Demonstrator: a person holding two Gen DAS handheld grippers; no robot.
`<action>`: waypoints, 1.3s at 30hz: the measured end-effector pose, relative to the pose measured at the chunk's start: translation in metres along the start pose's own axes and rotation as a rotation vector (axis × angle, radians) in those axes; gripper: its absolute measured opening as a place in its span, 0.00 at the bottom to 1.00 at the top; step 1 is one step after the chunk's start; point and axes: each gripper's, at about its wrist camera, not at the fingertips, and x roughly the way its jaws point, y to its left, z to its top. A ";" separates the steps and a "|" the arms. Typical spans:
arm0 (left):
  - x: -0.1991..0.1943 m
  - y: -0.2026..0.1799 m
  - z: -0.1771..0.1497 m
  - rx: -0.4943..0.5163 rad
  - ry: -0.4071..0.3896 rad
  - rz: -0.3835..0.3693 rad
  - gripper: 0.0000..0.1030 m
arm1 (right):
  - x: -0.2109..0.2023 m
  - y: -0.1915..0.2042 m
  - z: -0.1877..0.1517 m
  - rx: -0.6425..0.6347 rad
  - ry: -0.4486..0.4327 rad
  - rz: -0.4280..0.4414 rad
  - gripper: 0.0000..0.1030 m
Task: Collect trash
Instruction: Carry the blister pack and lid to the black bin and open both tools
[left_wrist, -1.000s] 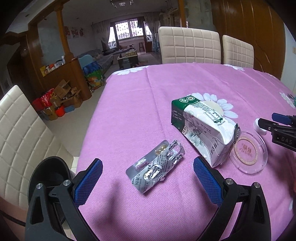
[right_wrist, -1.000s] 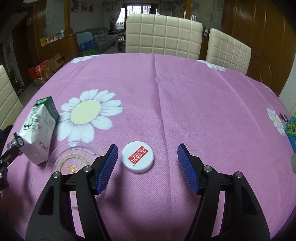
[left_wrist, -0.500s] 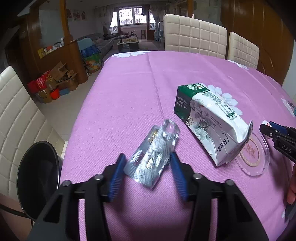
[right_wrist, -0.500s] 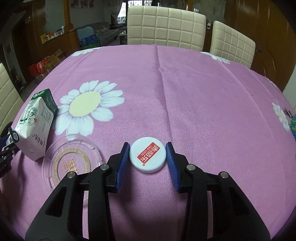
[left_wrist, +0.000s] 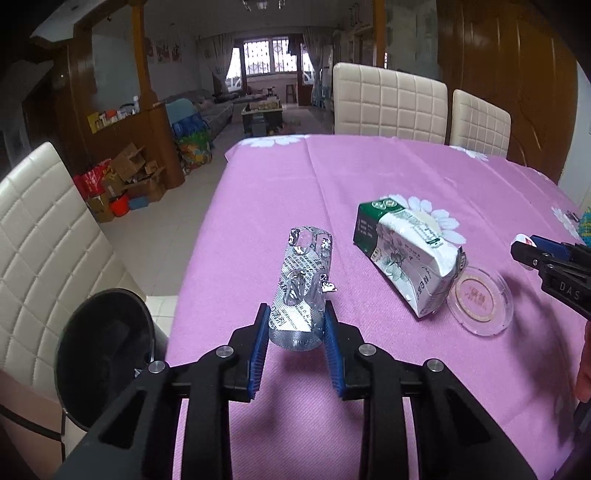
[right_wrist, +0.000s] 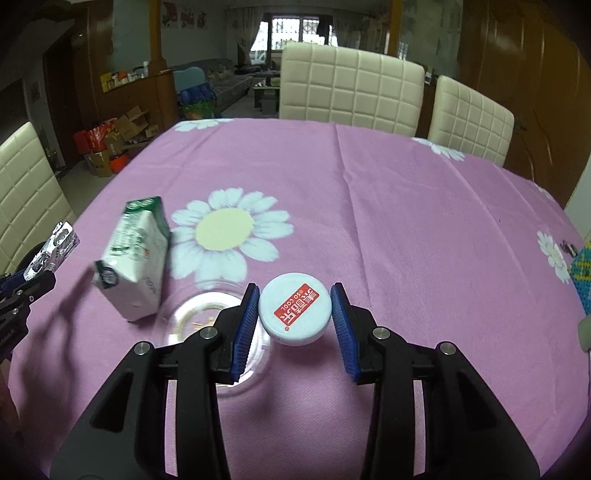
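- My left gripper (left_wrist: 297, 334) was clamped on the blister pack (left_wrist: 301, 291), which a second before had lain flat on the counter (left_wrist: 258, 206) between wide-apart pads; now it stood clear of the cloth, foil end pointing away from me
- My right gripper (right_wrist: 294, 325) was clamped on the cap (right_wrist: 294, 313), which a second earlier had sat on the cloth between open pads; now it was tilted up and, I judged from the shadow below it, lifted
- So two pieces of trash were in hand at once, and I judged the picking step done for both; what remained for them was the carry to the bin (left_wrist: 105, 362)
- The carton (left_wrist: 406, 258) and the clear lid (left_wrist: 480, 301) had not moved; the carton lay on its side, its torn end touching the lid, and both were left to collect
- Only the left view showed the bin: black, open-mouthed, beside the counter's near-left edge and next to a chair (left_wrist: 48, 236), close to the blister pack
- Only the right view showed the cap's red label and that the lid (right_wrist: 207, 317) sat partly behind my left pad; it also caught the blister pack (right_wrist: 55, 251) held up at the far left
- The left view showed the right gripper (left_wrist: 532, 251) only as a dark tip with a sliver of cap
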 end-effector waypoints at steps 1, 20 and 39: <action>-0.004 0.001 0.000 0.004 -0.009 0.005 0.27 | -0.003 0.004 0.001 -0.008 -0.006 0.004 0.40; -0.054 0.052 -0.011 -0.025 -0.107 0.082 0.27 | -0.051 0.118 0.020 -0.197 -0.110 0.118 0.40; -0.070 0.127 -0.027 -0.126 -0.134 0.197 0.27 | -0.064 0.247 0.027 -0.375 -0.157 0.268 0.40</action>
